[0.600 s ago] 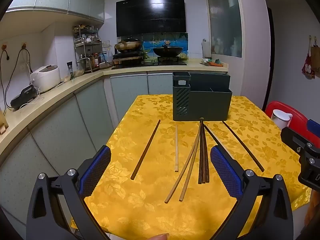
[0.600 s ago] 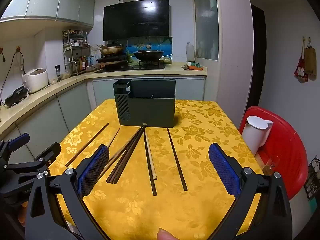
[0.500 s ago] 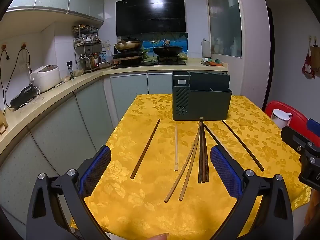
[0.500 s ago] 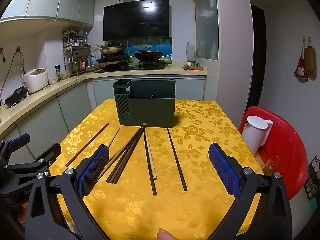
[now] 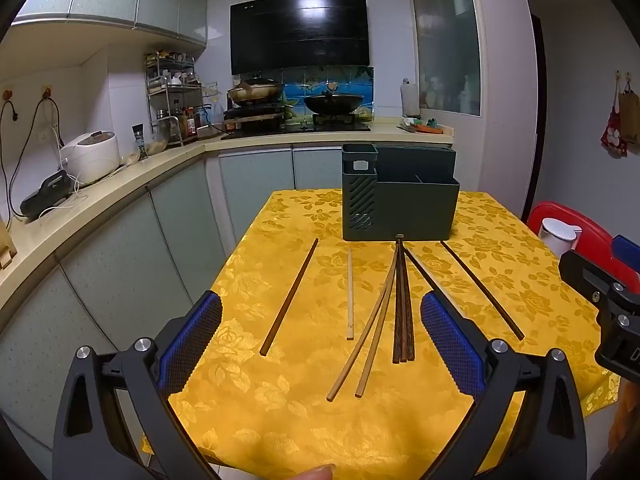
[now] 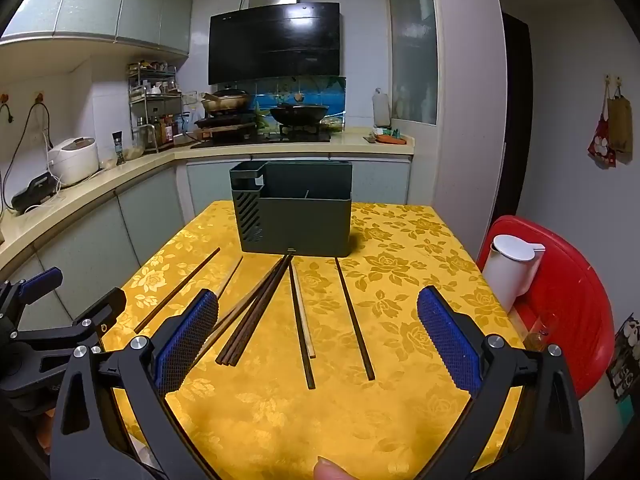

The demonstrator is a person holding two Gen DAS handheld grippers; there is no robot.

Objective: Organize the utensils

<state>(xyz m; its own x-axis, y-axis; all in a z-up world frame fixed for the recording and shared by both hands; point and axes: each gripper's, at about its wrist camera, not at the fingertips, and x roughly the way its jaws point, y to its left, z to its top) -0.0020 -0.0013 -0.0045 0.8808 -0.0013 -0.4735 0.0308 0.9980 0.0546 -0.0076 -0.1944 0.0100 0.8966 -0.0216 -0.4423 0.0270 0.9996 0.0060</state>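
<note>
Left gripper [image 5: 320, 344] jaws wide apart, nothing between the pads. Right gripper [image 6: 318, 340] same, empty. Chopsticks [image 6: 260, 312] lie loose on the yellow tablecloth [image 6: 400, 280], fanned out ahead of both claws, below and beyond the fingertips. Dark green utensil holder [image 5: 400, 204] stands upright past the chopsticks' far ends; probably empty, its inside is barely visible.

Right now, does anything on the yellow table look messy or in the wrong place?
Yes. The chopsticks lie loose on the yellow tablecloth, fanned at different angles, some overlapping, instead of standing in the dark green holder behind them. Nothing looks spilled or broken.
</note>
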